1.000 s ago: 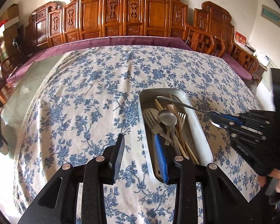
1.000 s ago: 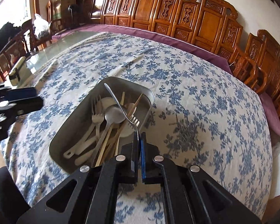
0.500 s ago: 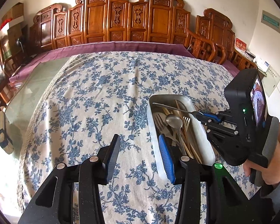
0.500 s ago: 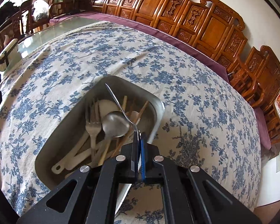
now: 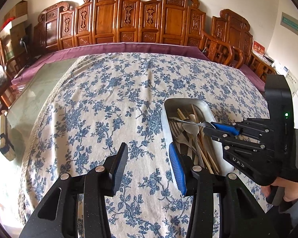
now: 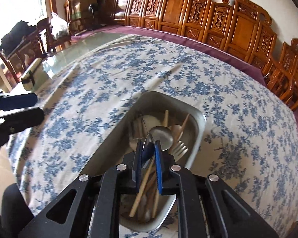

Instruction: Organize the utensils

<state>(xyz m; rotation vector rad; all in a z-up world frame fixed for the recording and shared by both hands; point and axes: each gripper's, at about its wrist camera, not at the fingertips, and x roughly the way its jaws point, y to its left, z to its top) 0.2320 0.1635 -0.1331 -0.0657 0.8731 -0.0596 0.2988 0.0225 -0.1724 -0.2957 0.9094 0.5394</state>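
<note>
The right tool (image 6: 148, 148) grips a steel spoon (image 5: 190, 121) by its bowl end, though in the right wrist view the pads stand slightly apart, so the hold looks light. The spoon's thin handle points out over the metal tray (image 5: 210, 112), which sits on the worktop (image 5: 113, 107) with its blue-flowered cloth. The left tool (image 5: 147, 164) hangs open and empty, just beside the tray's near left wall.

The tray holds the rest of the utensils: a second steel spoon (image 6: 162, 136), forks (image 6: 178, 147), pale plastic spoons and wooden chopsticks (image 6: 145, 182), all crossed over one another.

The gripped spoon is stiff, light and smooth, so it probably slips or pivots easily between flat pads. A hold at the neck, where bowl meets handle, would likely steady it better than the curved bowl. The chopsticks are thin and roll; they would best be taken near the middle, 1 or 2 at a time.

Compared with 1 second ago, the spoon has come lower and closer to the pile, now lying nearly level over the tray instead of angling up. The right tool's pads, pressed tight then, show a small gap now, which suggests a release beginning. The left tool has drawn back slightly from the tray and remains open.
</note>
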